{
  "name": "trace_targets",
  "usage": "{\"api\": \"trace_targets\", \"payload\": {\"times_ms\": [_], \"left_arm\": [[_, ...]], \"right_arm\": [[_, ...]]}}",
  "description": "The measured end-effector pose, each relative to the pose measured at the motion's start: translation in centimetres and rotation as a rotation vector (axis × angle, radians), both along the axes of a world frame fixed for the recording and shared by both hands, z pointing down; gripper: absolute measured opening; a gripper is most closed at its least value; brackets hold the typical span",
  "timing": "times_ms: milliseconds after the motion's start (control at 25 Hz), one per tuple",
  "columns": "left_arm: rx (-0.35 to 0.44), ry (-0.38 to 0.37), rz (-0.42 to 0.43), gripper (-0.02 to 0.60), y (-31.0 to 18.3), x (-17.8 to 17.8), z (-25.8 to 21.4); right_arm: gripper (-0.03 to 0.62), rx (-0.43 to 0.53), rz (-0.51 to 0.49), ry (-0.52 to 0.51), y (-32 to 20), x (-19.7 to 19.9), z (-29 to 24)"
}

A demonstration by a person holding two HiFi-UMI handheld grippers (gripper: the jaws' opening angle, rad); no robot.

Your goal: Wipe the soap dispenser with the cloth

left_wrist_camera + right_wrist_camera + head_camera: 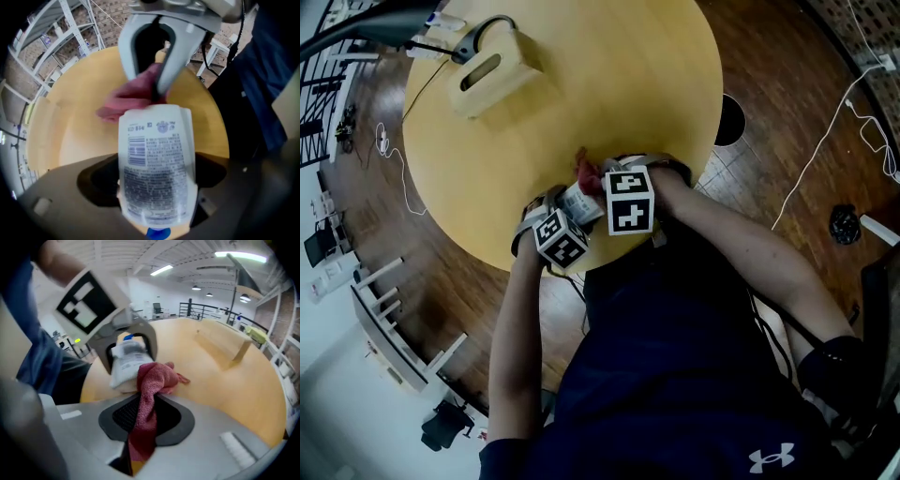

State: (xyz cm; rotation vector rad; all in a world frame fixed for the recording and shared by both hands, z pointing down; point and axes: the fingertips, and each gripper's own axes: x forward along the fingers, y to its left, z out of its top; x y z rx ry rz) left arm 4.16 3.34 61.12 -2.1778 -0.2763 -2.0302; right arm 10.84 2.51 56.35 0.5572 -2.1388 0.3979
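The dispenser looks light, with thin plastic walls that would give under a hard squeeze and a slick printed label, so a firm hold across its broad sides suits it; the left claw has it so, closed on the body, blue cap nearest that camera; the cloth is limp terry, pinched by a fold in the narrowly set right claw, its bunched end seemingly against the dispenser's far end; both hang over the table, near the person's edge.
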Motion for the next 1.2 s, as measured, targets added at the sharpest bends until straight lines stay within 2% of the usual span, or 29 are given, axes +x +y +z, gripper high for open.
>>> {"api": "trace_targets", "payload": {"times_ms": [80, 160, 320, 440, 520, 640, 800, 920, 1000, 1080, 1200], "left_arm": [[-0.002, -0.008, -0.005, 0.457, 0.1, 0.1, 0.0], [-0.006, -0.009, -0.005, 0.457, 0.4, 0.1, 0.1], [-0.001, 0.002, -0.007, 0.457, 0.5, 0.1, 0.3], [-0.004, 0.004, -0.01, 0.457, 0.3, 0.0, 0.3], [-0.01, 0.002, -0.01, 0.457, 0.3, 0.0, 0.2], [-0.012, 0.004, -0.009, 0.457, 0.5, 0.3, 0.3], [-0.012, 0.007, -0.026, 0.457, 0.5, 0.2, 0.3], [-0.013, 0.004, -0.029, 0.457, 0.5, 0.1, 0.3], [-0.005, 0.006, -0.028, 0.457, 0.4, 0.1, 0.4], [-0.001, 0.005, -0.029, 0.457, 0.4, 0.1, 0.4], [-0.006, -0.004, -0.032, 0.457, 0.5, -0.1, 0.5]], "right_arm": [[0.077, 0.029, 0.091, -0.011, -3.0, 0.8, -0.5], [0.077, 0.008, 0.091, -0.037, -3.4, 0.5, -0.7], [0.077, -0.073, -0.035, -0.077, 1.4, -0.8, 0.3], [0.077, -0.18, -0.163, -0.154, 6.7, -2.0, -0.1], [0.077, -0.2, -0.223, -0.182, 8.4, -2.5, -0.5], [0.077, -0.182, -0.178, -0.166, 6.7, -2.0, -0.1], [0.077, -0.125, -0.098, -0.101, 1.6, -0.9, -0.1], [0.077, -0.051, 0.031, -0.079, -2.6, 0.0, -0.2], [0.077, -0.04, 0.08, -0.076, -3.4, 0.1, -0.2], [0.075, -0.058, 0.053, -0.072, -1.7, -0.3, 0.0], [0.076, -0.139, -0.076, -0.093, 3.4, -1.4, 0.6]]}}
